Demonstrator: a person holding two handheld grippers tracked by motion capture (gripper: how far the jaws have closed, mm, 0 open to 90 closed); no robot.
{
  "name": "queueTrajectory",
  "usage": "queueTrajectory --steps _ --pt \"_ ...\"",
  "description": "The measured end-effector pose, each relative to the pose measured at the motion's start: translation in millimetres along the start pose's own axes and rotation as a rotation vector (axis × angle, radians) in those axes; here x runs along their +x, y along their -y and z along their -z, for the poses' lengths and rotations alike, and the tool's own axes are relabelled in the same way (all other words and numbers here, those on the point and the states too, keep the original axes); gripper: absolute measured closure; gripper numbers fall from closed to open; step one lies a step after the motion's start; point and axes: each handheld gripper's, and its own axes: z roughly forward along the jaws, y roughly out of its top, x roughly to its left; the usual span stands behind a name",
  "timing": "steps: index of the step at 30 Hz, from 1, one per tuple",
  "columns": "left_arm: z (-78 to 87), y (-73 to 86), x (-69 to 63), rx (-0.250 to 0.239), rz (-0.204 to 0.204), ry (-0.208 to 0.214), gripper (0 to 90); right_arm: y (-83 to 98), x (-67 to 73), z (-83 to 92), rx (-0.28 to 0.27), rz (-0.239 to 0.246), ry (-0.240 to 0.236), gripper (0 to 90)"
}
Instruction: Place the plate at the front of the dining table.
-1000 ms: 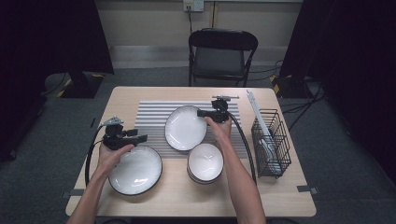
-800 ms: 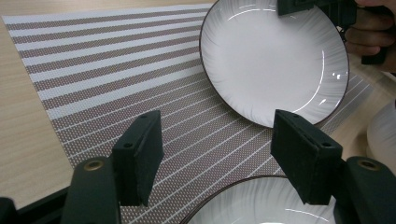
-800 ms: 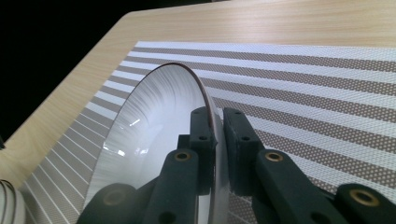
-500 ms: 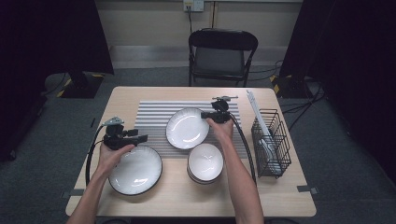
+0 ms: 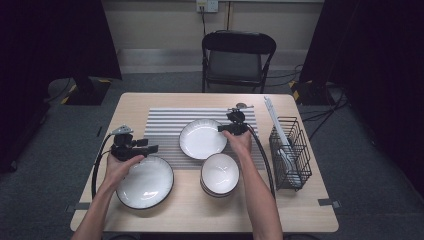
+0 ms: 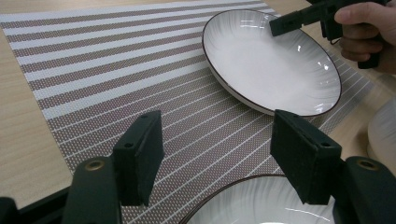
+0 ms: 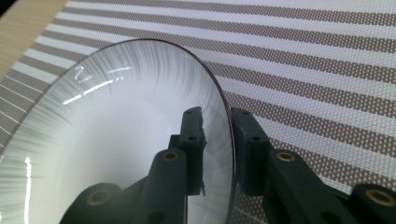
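Since the earlier frame your right hand-held gripper [image 5: 223, 128] has lowered the white plate [image 5: 202, 139] toward the striped mat [image 5: 165, 125] at the desk's [image 5: 300, 210] far middle. Its jaws have just been opening, the plate's right rim between them with a gap showing: released. Your left hand-held gripper [image 5: 152, 148] hangs spread, grasping nothing, over the far rim of the near-left plate [image 5: 145, 182].

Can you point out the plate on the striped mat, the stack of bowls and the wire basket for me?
plate [image 5: 201, 140], high view, on its white centre.
stack of bowls [image 5: 219, 172], high view, inside the top bowl.
wire basket [image 5: 298, 150], high view, on its right wall.
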Motion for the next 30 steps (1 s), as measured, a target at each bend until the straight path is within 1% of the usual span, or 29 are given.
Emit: queueTrajectory --steps 2,4,5,6,8,11,14,16,17,21,22,24,25,26,27,28,29,30 --pt "0.4 0.2 -0.1 0.0 0.005 0.0 34.4 2.3 -0.1 -0.9 0.015 0.019 0.018 75.9" --pt "1.0 0.5 0.2 0.0 0.007 0.0 34.4 5.4 0.1 -1.9 0.034 0.044 0.039 73.6" --pt "0.9 0.5 0.6 0.002 0.011 0.004 34.4 7.6 -0.1 -2.3 0.041 0.048 0.048 73.9" --pt "1.1 0.6 0.9 0.005 0.009 0.008 34.4 10.0 -1.0 -2.1 0.034 0.046 0.045 74.2" --pt "2.1 0.9 1.4 0.009 0.002 0.002 34.4 12.8 -1.7 -0.3 0.016 0.031 0.037 73.7" --pt "3.6 1.5 2.1 0.004 0.01 0.0 34.4 15.1 1.8 2.4 0.015 0.046 0.054 71.8" --pt "4.9 1.5 1.8 0.008 0.005 -0.001 34.4 17.1 5.7 6.9 0.019 0.076 0.083 71.5" --pt "5.0 1.4 1.4 0.006 0.004 -0.002 34.4 20.3 6.4 10.2 0.015 0.093 0.093 71.7" --pt "5.1 1.2 1.2 0.006 0.002 -0.001 34.4 21.8 7.3 11.4 0.019 0.085 0.099 72.0" --pt "3.8 0.9 -0.3 0.007 -0.002 0.002 34.4 28.5 8.7 17.4 0.014 0.096 0.108 71.8" --pt "3.7 0.9 -0.3 0.007 -0.004 0.001 34.4 29.9 9.5 19.4 0.019 0.078 0.114 71.8" --pt "3.7 0.6 -0.9 0.01 -0.001 0.0 34.4 33.3 10.0 22.4 0.007 0.086 0.117 71.8" --pt "3.8 0.6 -0.5 0.007 -0.004 0.002 34.4 34.5 10.9 23.1 0.013 0.079 0.127 71.5" --pt "3.7 0.7 -0.5 0.006 -0.002 0.0 34.4 35.9 11.3 23.1 0.018 0.083 0.133 71.4" --pt "3.9 0.7 -0.4 0.005 -0.002 -0.001 34.4 37.1 10.6 22.3 0.017 0.086 0.124 71.4" --pt "4.3 0.8 -0.2 0.007 -0.001 -0.003 34.4 38.0 11.3 21.7 0.019 0.068 0.115 73.5" --pt "4.5 0.8 0.0 0.006 -0.001 -0.004 34.4 38.0 12.2 21.2 0.017 0.064 0.118 74.1" --pt "4.9 0.7 0.4 0.006 -0.003 -0.003 34.4 37.4 12.0 20.4 0.007 0.073 0.125 75.4"
